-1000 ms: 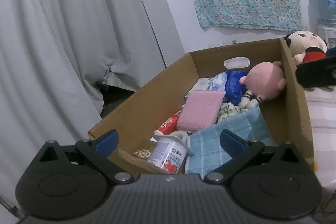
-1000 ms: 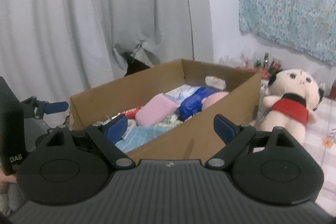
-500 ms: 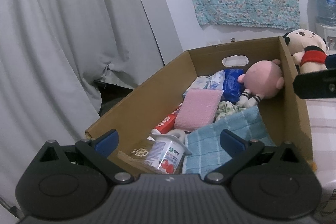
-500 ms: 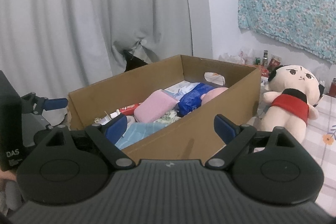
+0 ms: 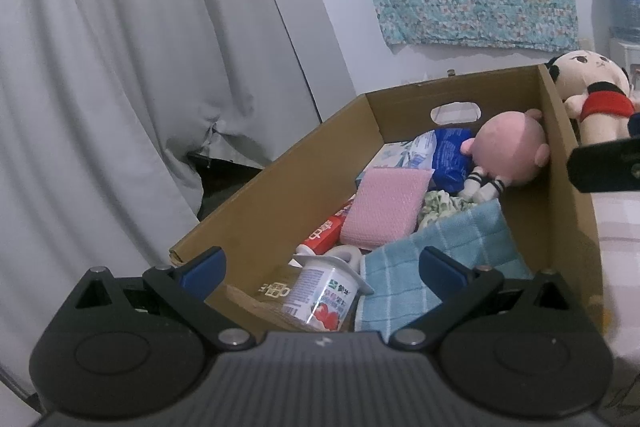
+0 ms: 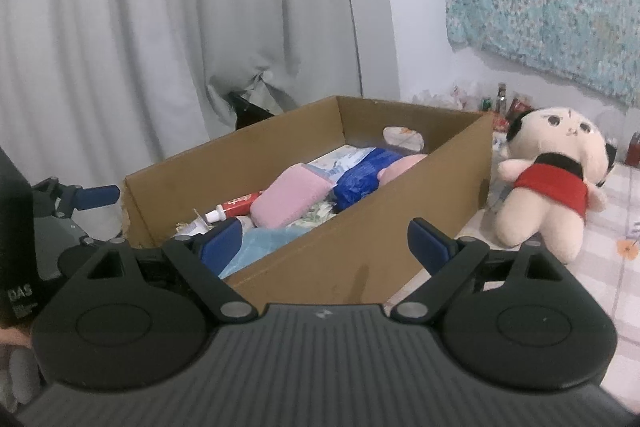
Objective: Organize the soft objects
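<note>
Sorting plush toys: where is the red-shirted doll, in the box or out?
Out. The red-shirted doll sits on the checked cloth beside the cardboard box, outside its wall.

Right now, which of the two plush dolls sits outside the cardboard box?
The cream doll in red, right of the box; the pink-headed doll lies inside.

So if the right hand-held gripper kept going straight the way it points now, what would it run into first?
Most likely the near side wall of the cardboard box, which fills the gap between the open fingers of the right hand-held gripper. The plush doll sits off to the right of that line. Depth is hard to judge.
</note>
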